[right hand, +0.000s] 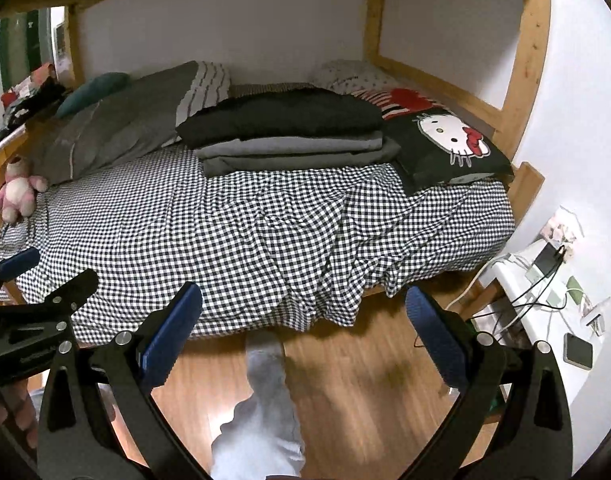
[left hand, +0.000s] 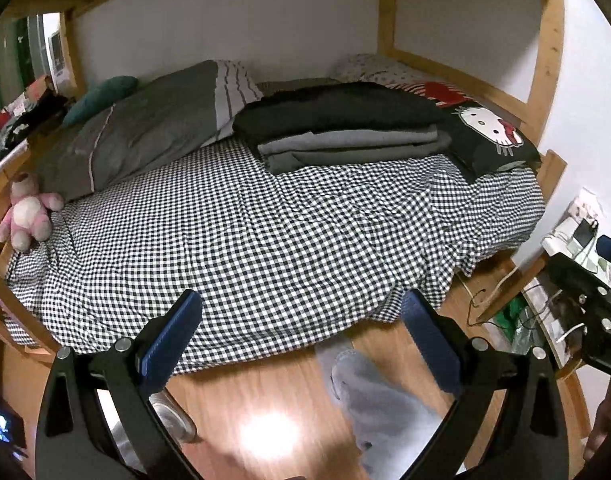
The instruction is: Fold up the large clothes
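A stack of folded clothes lies at the back of the bed, a black piece point(left hand: 337, 108) on top of grey ones point(left hand: 345, 146). The right wrist view shows the same black piece point(right hand: 281, 118) and grey layers point(right hand: 293, 154). My left gripper point(left hand: 301, 300) is open and holds nothing. It hovers over the near edge of the checkered sheet point(left hand: 245, 240). My right gripper point(right hand: 304, 294) is open too, and nothing is between its blue pads point(right hand: 433, 336). Both grippers are well short of the stack. No unfolded garment shows on the bed.
A grey pillow point(left hand: 137, 128), a pink plush toy point(left hand: 25, 212) and a cat-print pillow point(left hand: 489, 132) lie around the sheet. Wooden bunk posts point(left hand: 545, 60) frame the bed. A white desk point(right hand: 553, 300) with phones and cables is at the right. A person's grey-trousered leg point(right hand: 265, 400) stands on the wooden floor.
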A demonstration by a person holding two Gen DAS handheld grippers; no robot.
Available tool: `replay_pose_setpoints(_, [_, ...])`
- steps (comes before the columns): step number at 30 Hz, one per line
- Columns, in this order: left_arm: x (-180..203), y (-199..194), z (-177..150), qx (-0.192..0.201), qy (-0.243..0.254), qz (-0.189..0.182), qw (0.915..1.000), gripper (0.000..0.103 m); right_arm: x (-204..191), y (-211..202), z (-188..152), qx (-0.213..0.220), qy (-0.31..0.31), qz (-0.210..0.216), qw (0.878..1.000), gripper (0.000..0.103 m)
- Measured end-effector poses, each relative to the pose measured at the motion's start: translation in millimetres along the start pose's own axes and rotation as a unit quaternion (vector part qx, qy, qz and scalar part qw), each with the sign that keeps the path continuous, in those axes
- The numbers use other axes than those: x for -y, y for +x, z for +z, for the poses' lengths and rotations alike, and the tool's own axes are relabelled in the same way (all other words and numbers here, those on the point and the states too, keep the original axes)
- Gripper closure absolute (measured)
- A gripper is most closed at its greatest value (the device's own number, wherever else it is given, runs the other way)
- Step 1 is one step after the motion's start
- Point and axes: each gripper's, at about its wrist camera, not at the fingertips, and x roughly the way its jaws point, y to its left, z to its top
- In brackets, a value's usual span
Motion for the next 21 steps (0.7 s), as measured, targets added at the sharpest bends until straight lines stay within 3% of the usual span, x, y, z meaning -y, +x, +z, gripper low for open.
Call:
replay_pose_setpoints(8, [6,-13,-3,0.002,0.007,-0.001,1.0,0.004,-3,-11,-8,0.006,-0.008,0.003,1.0,0.003])
replay_pose_setpoints(21, [22,-20,-2,0.034,0.044,0.067,0.9962,0.004,-4,-15,-6,0.015,-0.012,0.008,1.0,0.003])
